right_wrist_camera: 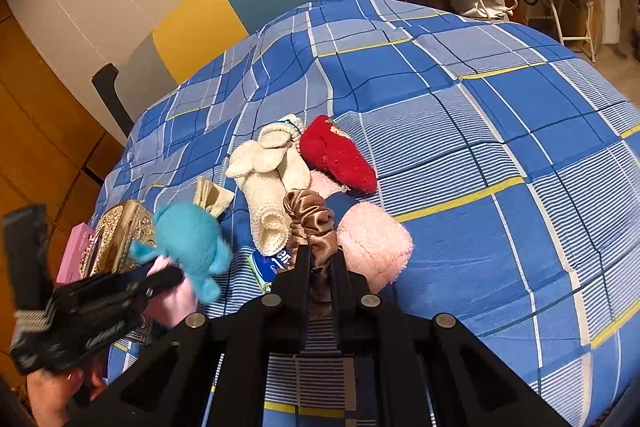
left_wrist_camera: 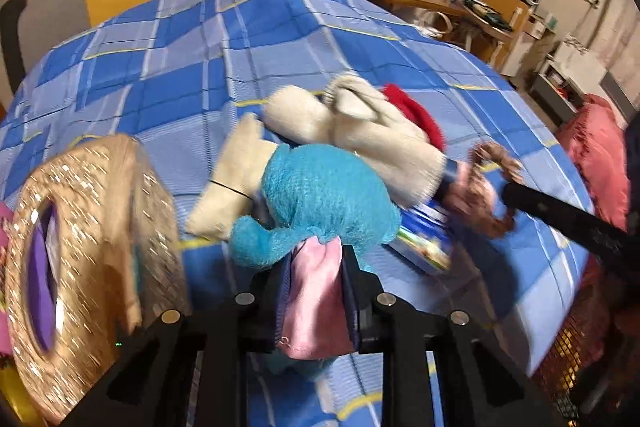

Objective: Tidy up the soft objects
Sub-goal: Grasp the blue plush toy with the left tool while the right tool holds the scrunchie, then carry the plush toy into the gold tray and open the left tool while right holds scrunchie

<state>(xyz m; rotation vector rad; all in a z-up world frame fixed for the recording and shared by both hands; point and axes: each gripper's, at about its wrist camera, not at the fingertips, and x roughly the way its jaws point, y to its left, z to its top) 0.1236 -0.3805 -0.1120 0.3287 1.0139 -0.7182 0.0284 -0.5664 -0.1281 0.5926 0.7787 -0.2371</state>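
Pinching the pink satin ear of a turquoise plush toy in the left gripper and a brown satin scrunchie in the right gripper, both hovering over the plaid bedspread near its left edge, beside cream knitted socks.

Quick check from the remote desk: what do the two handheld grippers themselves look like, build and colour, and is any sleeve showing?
Both are matt black. The left gripper and right gripper each have two flat, straight jaws on an angular black frame with triangular cut-outs and four round silver fasteners. From the right wrist view, the left unit's boxy black body carries a grey patterned band. No cables or sleeve can be made out.
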